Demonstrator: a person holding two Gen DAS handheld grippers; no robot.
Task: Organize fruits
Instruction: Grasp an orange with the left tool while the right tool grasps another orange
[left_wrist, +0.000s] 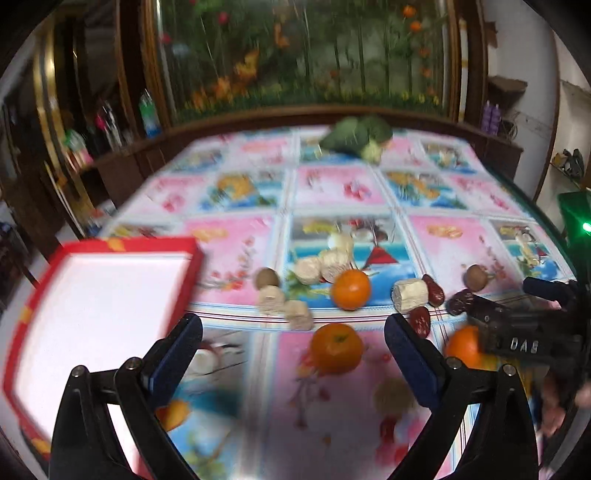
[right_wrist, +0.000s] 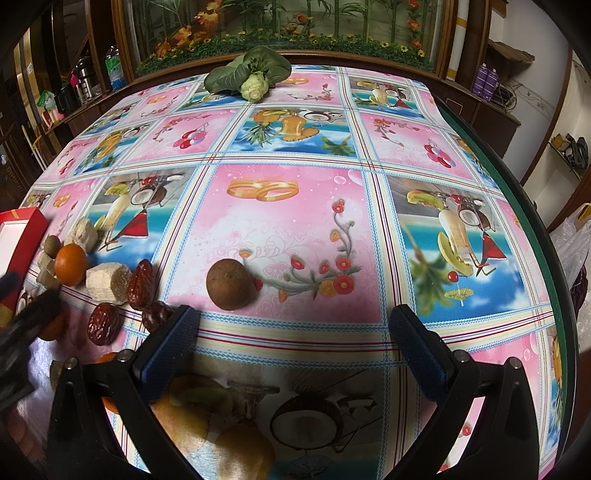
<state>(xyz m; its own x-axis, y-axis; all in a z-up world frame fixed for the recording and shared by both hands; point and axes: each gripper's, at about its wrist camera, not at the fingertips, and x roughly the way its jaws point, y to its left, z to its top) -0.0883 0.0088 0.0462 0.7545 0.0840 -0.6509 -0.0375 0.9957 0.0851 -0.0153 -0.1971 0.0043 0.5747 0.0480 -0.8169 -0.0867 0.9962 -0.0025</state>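
Left wrist view: left gripper (left_wrist: 293, 332), jaws spread and empty, lines up on a tangerine (left_wrist: 335, 348); red box (left_wrist: 110, 295) awaits. Right gripper (right_wrist: 293, 325) likewise open, idle.

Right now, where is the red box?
The red box sits at the left of the left wrist view, open and empty, left of the tangerines. In the right wrist view only its corner peeks in at the left edge.
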